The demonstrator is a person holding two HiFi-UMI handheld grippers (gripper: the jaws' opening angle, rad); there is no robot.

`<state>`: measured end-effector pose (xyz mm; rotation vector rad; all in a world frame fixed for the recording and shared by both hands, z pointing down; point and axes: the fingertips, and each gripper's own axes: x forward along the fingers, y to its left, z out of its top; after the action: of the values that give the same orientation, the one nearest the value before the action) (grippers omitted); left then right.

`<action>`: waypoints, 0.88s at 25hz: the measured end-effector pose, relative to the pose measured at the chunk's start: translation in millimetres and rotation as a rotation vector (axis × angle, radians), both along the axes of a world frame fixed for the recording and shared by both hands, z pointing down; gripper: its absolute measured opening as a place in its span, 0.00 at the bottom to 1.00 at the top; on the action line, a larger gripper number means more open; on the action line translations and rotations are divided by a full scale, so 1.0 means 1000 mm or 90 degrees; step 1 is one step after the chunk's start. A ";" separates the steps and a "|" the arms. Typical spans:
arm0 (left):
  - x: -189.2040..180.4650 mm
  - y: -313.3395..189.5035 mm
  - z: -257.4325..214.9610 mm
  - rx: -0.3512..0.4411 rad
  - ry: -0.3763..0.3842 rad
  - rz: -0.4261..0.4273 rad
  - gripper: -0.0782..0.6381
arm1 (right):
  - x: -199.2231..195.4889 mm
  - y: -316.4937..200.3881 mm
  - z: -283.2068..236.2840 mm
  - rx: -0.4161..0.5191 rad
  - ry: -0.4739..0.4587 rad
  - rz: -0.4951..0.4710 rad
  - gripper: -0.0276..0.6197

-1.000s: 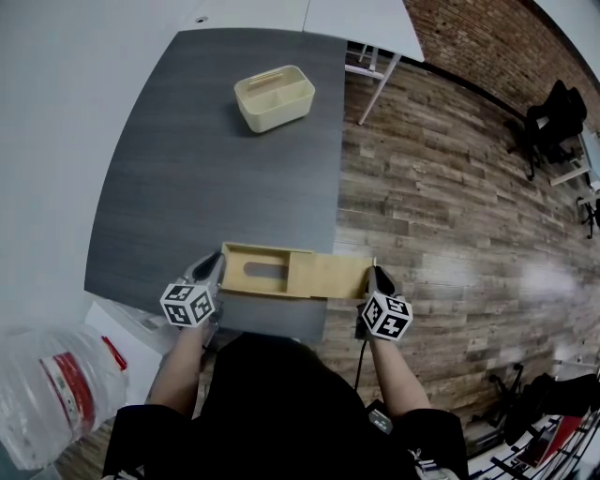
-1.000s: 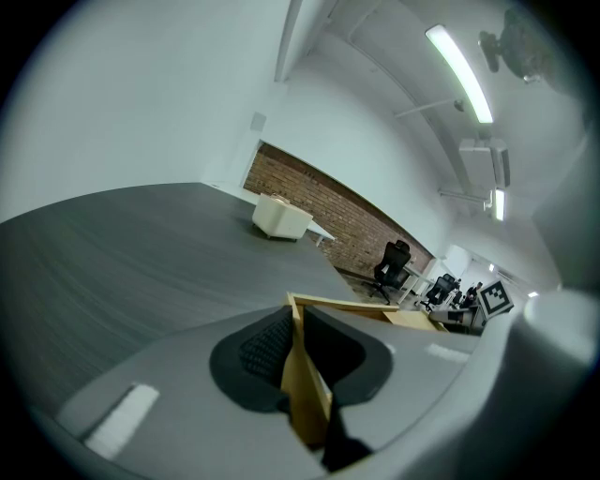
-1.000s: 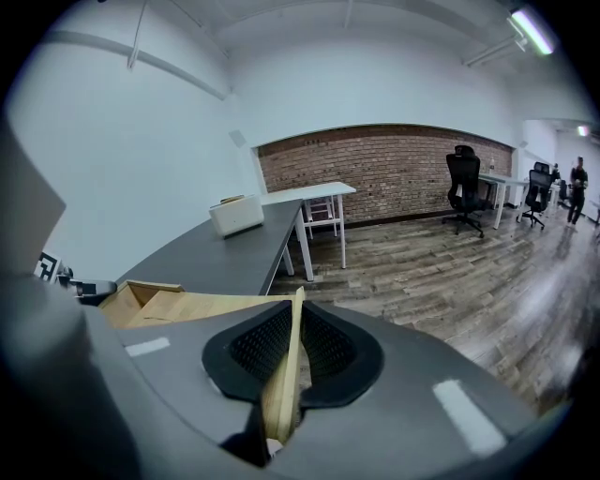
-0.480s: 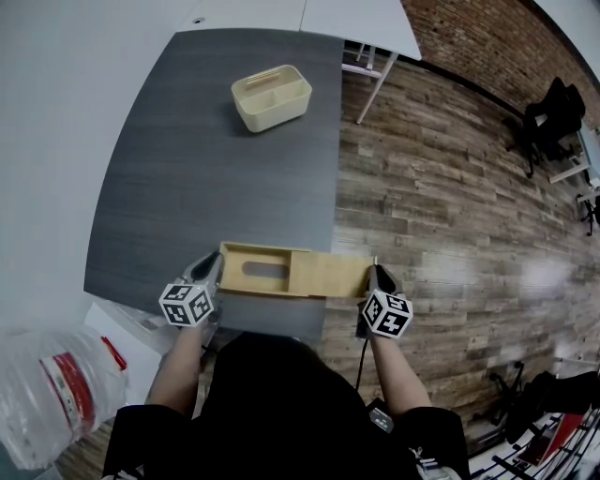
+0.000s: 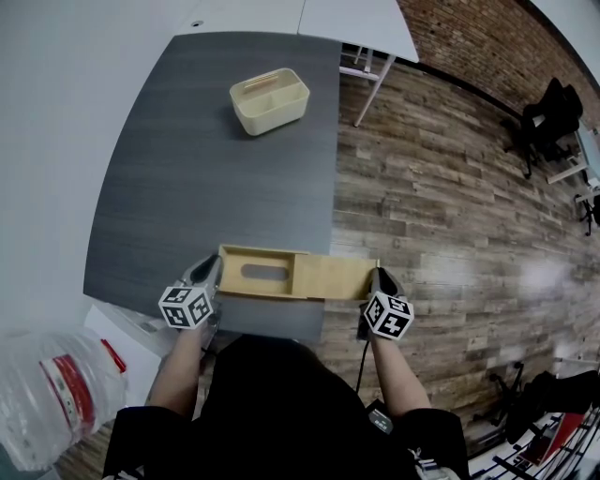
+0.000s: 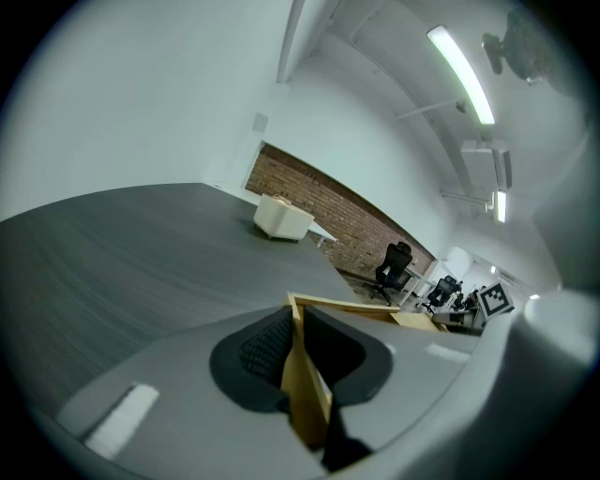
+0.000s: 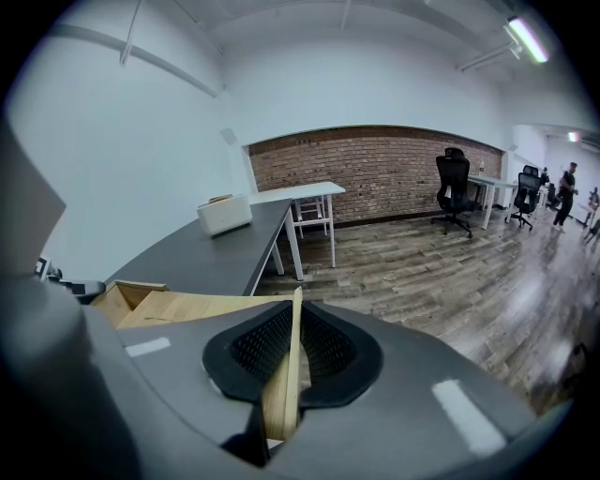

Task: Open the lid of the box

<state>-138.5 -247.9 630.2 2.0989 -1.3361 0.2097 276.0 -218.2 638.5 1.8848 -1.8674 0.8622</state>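
Note:
A light wooden box [image 5: 255, 272] lies along the near edge of the dark table [image 5: 216, 169]. Its sliding lid [image 5: 336, 278] is drawn out to the right, past the table's edge, and the left part of the box shows an open cavity. My left gripper [image 5: 210, 279] is shut on the box's left end wall [image 6: 306, 389], which stands upright between the pads. My right gripper [image 5: 375, 281] is shut on the lid's far right end [image 7: 284, 384]. In the right gripper view the lid [image 7: 192, 307] runs back toward the open box [image 7: 127, 292].
A cream divided caddy [image 5: 269, 101] sits at the table's far side. A large clear water bottle [image 5: 52, 394] lies on the floor at the lower left. A white desk [image 5: 356, 23] and office chairs [image 5: 553, 112] stand farther off on the wood floor.
The lid's right end and my right gripper have crept very slightly to the right, so a little more of the box shows open. My left gripper has kept still.

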 end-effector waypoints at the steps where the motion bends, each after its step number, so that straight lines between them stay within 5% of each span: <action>1: 0.000 0.000 0.000 0.000 0.000 0.001 0.16 | 0.000 0.000 0.000 0.000 0.001 0.001 0.09; 22: 0.000 -0.001 0.002 0.001 0.001 0.009 0.16 | 0.009 -0.001 0.002 0.002 0.029 0.021 0.09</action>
<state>-138.3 -248.7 631.7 2.1097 -1.3208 0.2123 284.6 -218.8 640.6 1.9262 -1.8166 0.8200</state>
